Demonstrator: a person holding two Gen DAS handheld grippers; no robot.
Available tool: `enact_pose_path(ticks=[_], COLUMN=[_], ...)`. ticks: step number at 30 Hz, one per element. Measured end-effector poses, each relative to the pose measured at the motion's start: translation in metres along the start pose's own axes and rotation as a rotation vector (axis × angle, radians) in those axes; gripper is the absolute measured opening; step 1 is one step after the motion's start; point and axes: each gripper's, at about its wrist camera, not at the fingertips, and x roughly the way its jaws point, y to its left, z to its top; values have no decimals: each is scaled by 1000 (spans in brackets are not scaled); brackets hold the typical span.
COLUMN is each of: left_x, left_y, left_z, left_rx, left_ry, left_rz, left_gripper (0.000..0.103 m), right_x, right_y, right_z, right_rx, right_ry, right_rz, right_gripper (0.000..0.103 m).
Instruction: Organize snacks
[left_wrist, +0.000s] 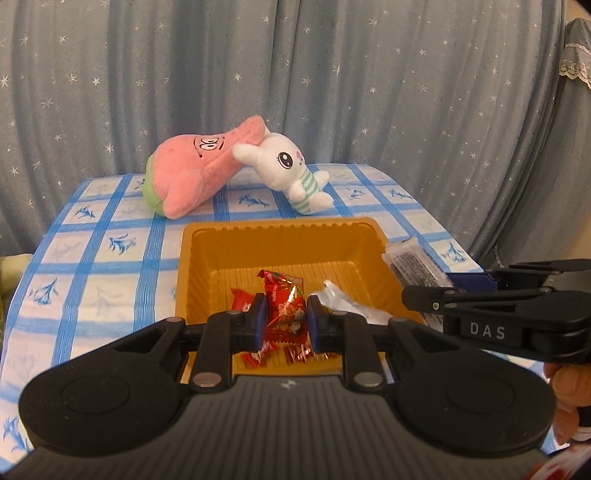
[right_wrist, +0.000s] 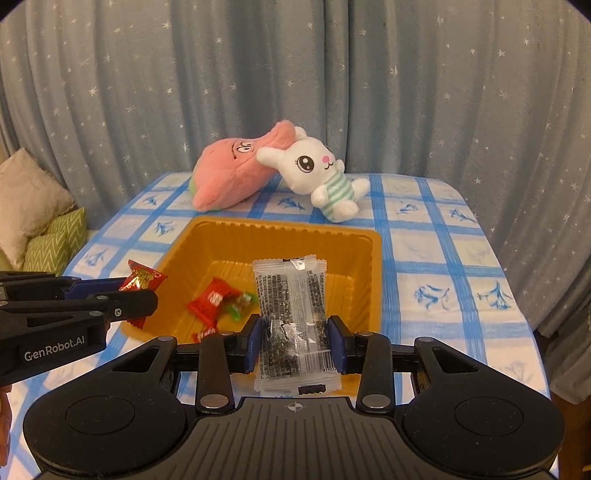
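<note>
Both hands are carrying snacks in at once, so the sorting looks to be in its middle stretch. The left hand-held gripper (left_wrist: 284, 320) is closed on a red foil candy packet (left_wrist: 286, 310), its blue pads pressing the wrapper from both sides, and it hangs over the near edge of the orange tray (left_wrist: 280, 230). The right hand-held gripper (right_wrist: 293, 341) is clamped on a clear packet of dark sesame bars (right_wrist: 291, 317), held upright between the pads above the near-right part of the same tray.

The tray sits in the middle of the bench (right_wrist: 461, 258), which is covered by a blue checked cloth. Already lying in the tray are a few red candy packets (right_wrist: 212, 299) and, in the left wrist view, a clear wrapper (left_wrist: 347, 301) towards the tray's right side. So some snacks are stowed, and two more are about to be.

What is left, as I judge it: lower and release both packets into the tray. No loose snacks show on the cloth in either view, though the near edge of the bench is hidden by the grippers. A pink plush toy (left_wrist: 195, 170) and a white plush rabbit (left_wrist: 291, 173) lie along the far edge, apart from the tray.
</note>
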Motion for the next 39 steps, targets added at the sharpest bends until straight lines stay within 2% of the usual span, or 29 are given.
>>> enact_pose_path(ticks=[7, 16, 19, 20, 21, 34, 39], left_x=[30, 53, 59, 60, 59, 41, 37], left_y=[9, 16, 17, 18, 20, 35, 35], left_z=[11, 9, 8, 8, 8, -5, -10], left_rx=[-6, -16, -20, -23, -30, -53, -64], left_ry=[21, 50, 50, 50, 44, 46, 42], left_rz=[4, 4, 10, 14, 12, 56, 57], left_gripper=[20, 20, 25, 35, 38, 38, 45], right_x=[26, 42, 46, 47, 47, 49, 51], right_y=[-12, -17, -18, -18, -19, -20, -16], right_z=[14, 16, 15, 15, 15, 11, 17], right_rx=[47, 68, 72, 73, 74, 86, 85], right_ry=[16, 27, 30, 32, 34, 40, 28], right_rz=[11, 10, 10, 9, 9, 19, 37], right_gripper=[38, 38, 38, 38, 38, 38, 39])
